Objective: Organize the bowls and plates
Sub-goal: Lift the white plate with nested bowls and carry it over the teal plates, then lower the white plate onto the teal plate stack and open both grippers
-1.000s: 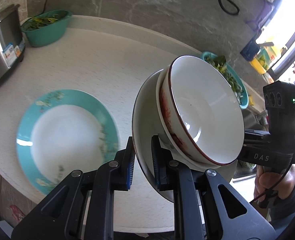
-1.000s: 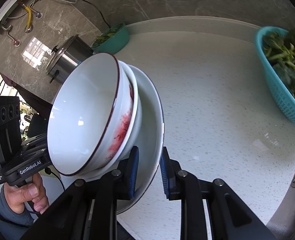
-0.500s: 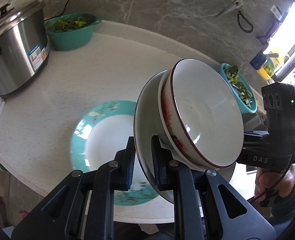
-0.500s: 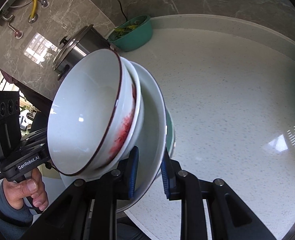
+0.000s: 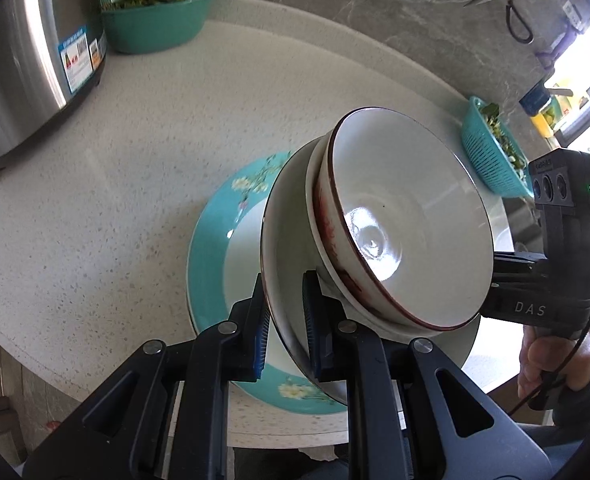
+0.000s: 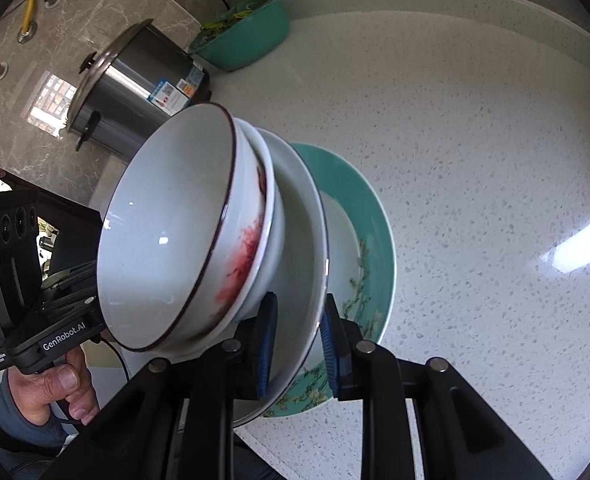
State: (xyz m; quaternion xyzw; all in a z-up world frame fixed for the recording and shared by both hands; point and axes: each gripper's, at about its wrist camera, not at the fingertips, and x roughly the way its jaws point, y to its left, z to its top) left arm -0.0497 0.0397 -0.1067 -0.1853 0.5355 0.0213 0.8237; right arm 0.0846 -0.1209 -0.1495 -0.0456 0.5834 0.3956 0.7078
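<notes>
Here the stack is in the air over the counter: a white plate (image 5: pixel 291 248) carries two nested bowls, the inner red-rimmed bowl (image 5: pixel 407 220) sitting inside a plain white bowl (image 6: pixel 273 216), and the whole set is held between two grippers. The left gripper (image 5: pixel 285 322) pinches the plate's rim on one side, its blue pads narrow and pressed on the china; the right gripper (image 6: pixel 295 340) does the same on the opposite rim, also closed tight on the edge. Below and partly hidden behind the plate lies a teal floral plate (image 5: pixel 215 240) flat on the speckled white countertop (image 5: pixel 135 160), and the stack hangs just above it, seemingly ready to be set down on top.

The risk I judge greatest is the bowls: nothing grips them, they only rest on the carried plate, so a tilt from uneven hands could slide them off. A thin rim held by two small pads may also slip or twist if one side lowers faster. Landing off-centre on the teal plate could leave the stack rocking near the counter's near edge.

Further out, a steel rice cooker (image 6: pixel 135 80) stands at the far left, a teal basin of greens (image 5: pixel 155 16) beside it, and a teal colander of vegetables (image 5: pixel 491 152) at the far right.
</notes>
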